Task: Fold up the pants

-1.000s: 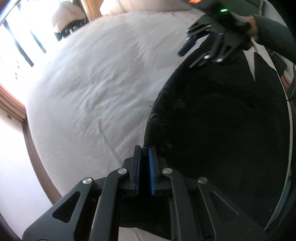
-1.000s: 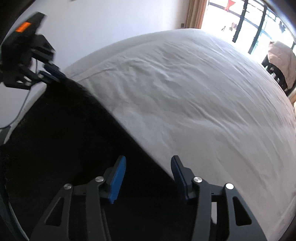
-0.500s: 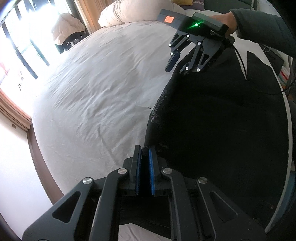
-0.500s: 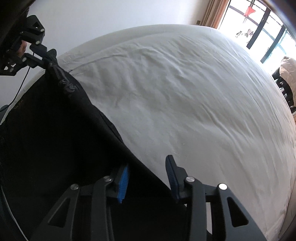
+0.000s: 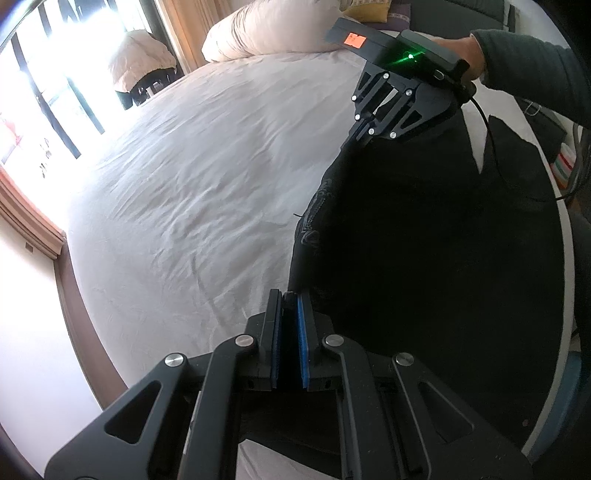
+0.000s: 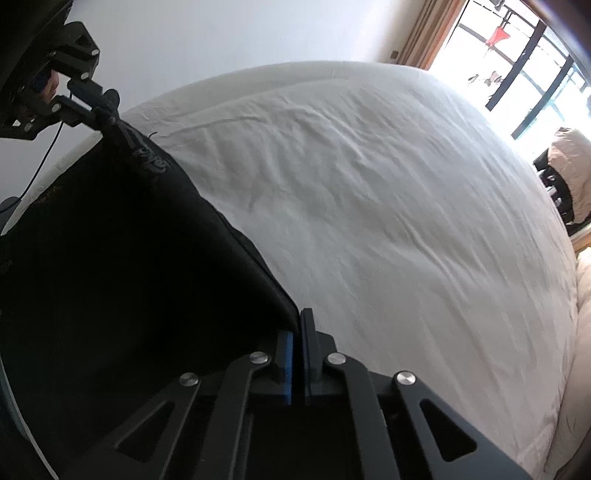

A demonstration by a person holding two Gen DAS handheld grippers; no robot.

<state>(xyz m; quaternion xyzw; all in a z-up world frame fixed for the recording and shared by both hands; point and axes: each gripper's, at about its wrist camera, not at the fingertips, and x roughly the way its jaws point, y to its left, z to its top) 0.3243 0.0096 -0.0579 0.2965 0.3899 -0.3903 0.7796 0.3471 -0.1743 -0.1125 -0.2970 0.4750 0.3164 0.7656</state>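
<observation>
Black pants [image 5: 424, 240] lie on a white bed, stretched between my two grippers. My left gripper [image 5: 289, 306] is shut on one end of the pants' upper edge. My right gripper [image 6: 297, 325] is shut on the other end of that edge. The pants [image 6: 110, 258] fill the left of the right wrist view, with a grey print near the far corner. Each gripper shows in the other's view: the right gripper [image 5: 364, 134] at the top right, the left gripper [image 6: 107, 118] at the top left.
The white bed sheet [image 5: 203, 184] spreads wide beyond the pants. A pale duvet [image 5: 273, 33] lies at the head of the bed. A window and a chair with bedding [image 5: 142, 66] stand past the far side. A wall [image 6: 221, 37] rises behind the bed.
My right gripper has closed from open onto the edge of the pants. The left gripper stayed shut on its corner and both views have tilted up.
</observation>
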